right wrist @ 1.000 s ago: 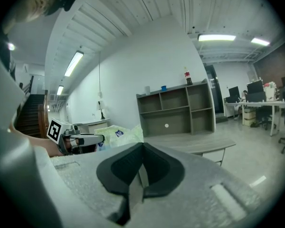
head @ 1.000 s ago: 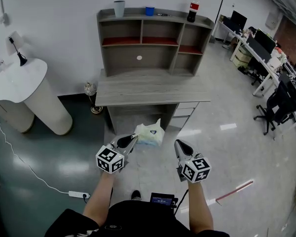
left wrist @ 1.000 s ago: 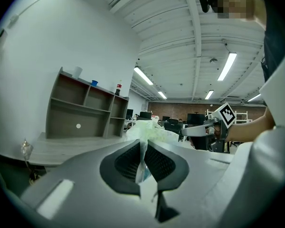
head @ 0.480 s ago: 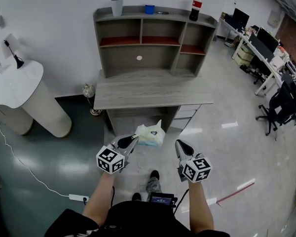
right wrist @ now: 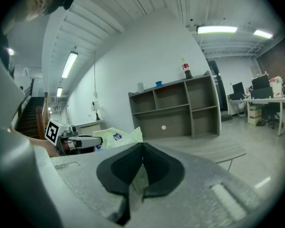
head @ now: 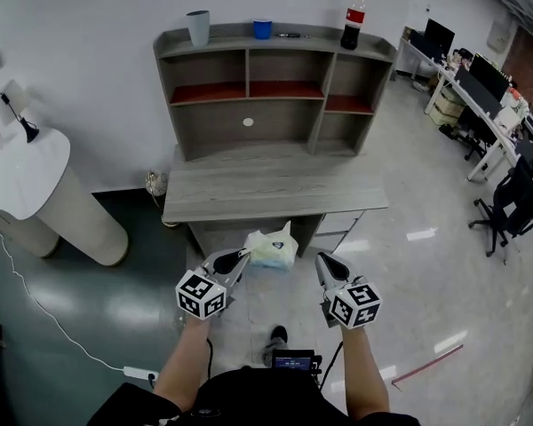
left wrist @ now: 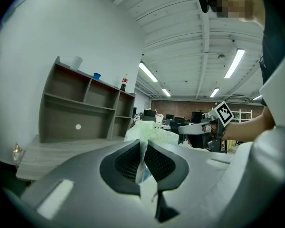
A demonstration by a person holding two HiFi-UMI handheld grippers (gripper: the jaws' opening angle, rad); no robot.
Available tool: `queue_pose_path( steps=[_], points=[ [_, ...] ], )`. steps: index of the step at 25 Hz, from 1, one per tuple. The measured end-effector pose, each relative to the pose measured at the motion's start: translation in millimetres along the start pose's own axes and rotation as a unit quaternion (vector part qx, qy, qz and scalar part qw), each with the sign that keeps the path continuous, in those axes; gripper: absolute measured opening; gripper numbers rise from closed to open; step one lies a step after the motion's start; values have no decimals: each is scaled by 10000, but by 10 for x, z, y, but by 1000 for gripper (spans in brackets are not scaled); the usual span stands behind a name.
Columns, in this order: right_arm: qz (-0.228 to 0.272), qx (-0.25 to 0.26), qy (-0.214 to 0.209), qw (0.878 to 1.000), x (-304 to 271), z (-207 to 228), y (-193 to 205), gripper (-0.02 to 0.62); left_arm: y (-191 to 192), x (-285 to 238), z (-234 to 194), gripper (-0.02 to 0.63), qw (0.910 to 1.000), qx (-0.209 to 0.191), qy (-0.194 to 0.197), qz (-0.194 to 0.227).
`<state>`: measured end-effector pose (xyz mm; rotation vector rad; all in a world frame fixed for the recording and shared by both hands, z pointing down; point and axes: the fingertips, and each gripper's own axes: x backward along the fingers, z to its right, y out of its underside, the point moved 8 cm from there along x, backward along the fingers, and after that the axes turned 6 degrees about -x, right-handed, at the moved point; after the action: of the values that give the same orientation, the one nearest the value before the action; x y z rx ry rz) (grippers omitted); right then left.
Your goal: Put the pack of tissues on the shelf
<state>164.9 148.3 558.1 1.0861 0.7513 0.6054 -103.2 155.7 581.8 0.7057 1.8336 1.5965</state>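
Pale, glossy office floor surrounds a grey bench (head: pixel 275 185) set against the white wall, and the open shelf (head: pixel 266 91) stands on the back of that bench. The pack of tissues (head: pixel 271 248) is in the air just in front of the bench's near edge, not yet over its top.

The left hand-held gripper (head: pixel 242 257) is clenched on a thin flap of the pack's wrapper, so the soft pack rides out beyond the tips. Pinching the film probably suits because the pack's body looks too wide and yielding for the jaws. The right hand-held gripper (head: pixel 323 263) is level with the left one in front of the bench, apart from the pack, its jaws closed on nothing, likely kept clear in reserve.

A cup (head: pixel 198 27), a blue cup (head: pixel 263 29) and a bottle (head: pixel 354 20) stand on the shelf's top board above the bench, so the bare compartments look the easier spot.

The head view gives this layout but not the grip. The left gripper view shows the film caught between the pads and running up to the pack. The right gripper view shows the pack side-on with a blue mark on its wrapper, and its own jaws meeting at the tips.
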Motion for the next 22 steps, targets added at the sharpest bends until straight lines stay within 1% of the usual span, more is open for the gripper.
queue_pose_path(
  steps=[14,22],
  points=[
    [-91,-43,-309,9995,-697,903,-381,-2,-143,-928,-436,15,9995,-12,-270,-163],
    [-159,-35,-556,9983,-938,1259,-499,-2,-204,-1270,-565,15,9987,-10,-459,-226]
  ],
)
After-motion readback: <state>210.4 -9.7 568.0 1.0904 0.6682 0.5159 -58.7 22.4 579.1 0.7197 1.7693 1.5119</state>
